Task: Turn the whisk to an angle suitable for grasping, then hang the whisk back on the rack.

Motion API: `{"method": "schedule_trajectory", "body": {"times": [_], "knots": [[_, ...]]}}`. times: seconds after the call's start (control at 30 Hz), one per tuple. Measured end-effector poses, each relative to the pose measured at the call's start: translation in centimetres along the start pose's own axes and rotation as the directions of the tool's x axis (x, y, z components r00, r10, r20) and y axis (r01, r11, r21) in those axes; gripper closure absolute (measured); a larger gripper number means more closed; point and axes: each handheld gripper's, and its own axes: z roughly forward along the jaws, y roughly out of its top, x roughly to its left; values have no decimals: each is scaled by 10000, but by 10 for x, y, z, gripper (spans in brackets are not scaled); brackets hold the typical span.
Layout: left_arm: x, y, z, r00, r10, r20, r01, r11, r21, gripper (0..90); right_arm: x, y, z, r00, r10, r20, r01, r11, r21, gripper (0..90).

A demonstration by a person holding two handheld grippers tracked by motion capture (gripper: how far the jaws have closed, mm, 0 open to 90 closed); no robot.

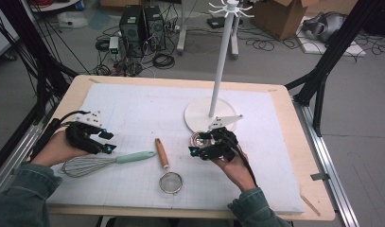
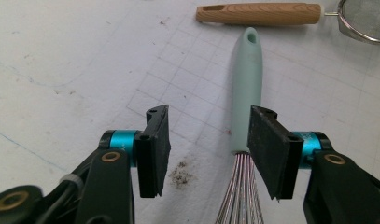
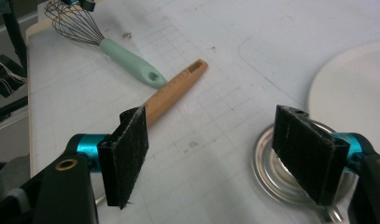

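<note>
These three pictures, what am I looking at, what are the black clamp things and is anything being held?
A person sits at a table with a hand-held clamp tool in each hand: the left gripper and the right gripper. One picture looks down from above; the other two come from small cameras riding on each tool, looking along its two black jaws. On the white mat lie a whisk with a mint handle, a small strainer with a wooden handle, a shiny metal piece and a white hanging stand. Nothing is held: both tools stand open. The left one's jaws sit beside the whisk handle, without pinching it.
</note>
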Motion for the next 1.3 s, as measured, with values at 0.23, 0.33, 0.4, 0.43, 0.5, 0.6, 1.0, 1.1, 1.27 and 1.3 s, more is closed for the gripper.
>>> {"method": "schedule_trajectory", "body": {"times": [0.23, 0.33, 0.4, 0.43, 0.5, 0.6, 1.0, 1.1, 1.27, 1.3], "knots": [[-4, 5, -3, 9999, 86, -95, -88, 9999, -130, 453, -15, -9, -25, 9979, 373, 524, -360, 9990, -260, 250], [-5, 8, -3, 9998, 181, -70, -182, 9998, -84, 449, -18, -12, -37, 9966, 405, 722, -369, 9981, -503, 245], [-5, 9, -3, 9997, 253, -24, -253, 9996, -76, 445, -19, -15, -44, 9957, 422, 828, -374, 9975, -596, 243], [-5, 9, -3, 9998, 195, -16, -196, 9998, -78, 444, -20, -18, -47, 9949, 482, 891, -431, 9974, -581, 239], [-6, 9, -1, 9998, 218, 1, -218, 9998, -26, 439, -23, -22, -52, 9941, 527, 949, -472, 9971, -590, 234], [-7, 8, 2, 9994, 351, -29, -351, 9994, 50, 441, -26, -29, -58, 9924, 616, 1063, -547, 9963, -669, 231], [-11, 7, 11, 9986, 462, 275, -472, 9982, 360, 432, -27, -44, -69, 9877, 876, 1292, -775, 9937, -808, 213], [-12, 6, 15, 9980, 514, 372, -535, 9969, 573, 430, -27, -45, -71, 9876, 815, 1339, -713, 9943, -793, 213], [-14, 4, 22, 9982, 471, 364, -496, 9962, 712, 453, -27, -50, -74, 9862, 872, 1404, -757, 9935, -854, 214], [-14, 4, 23, 9981, 500, 353, -527, 9954, 798, 453, -26, -50, -74, 9866, 853, 1389, -745, 9940, -806, 214]]}}
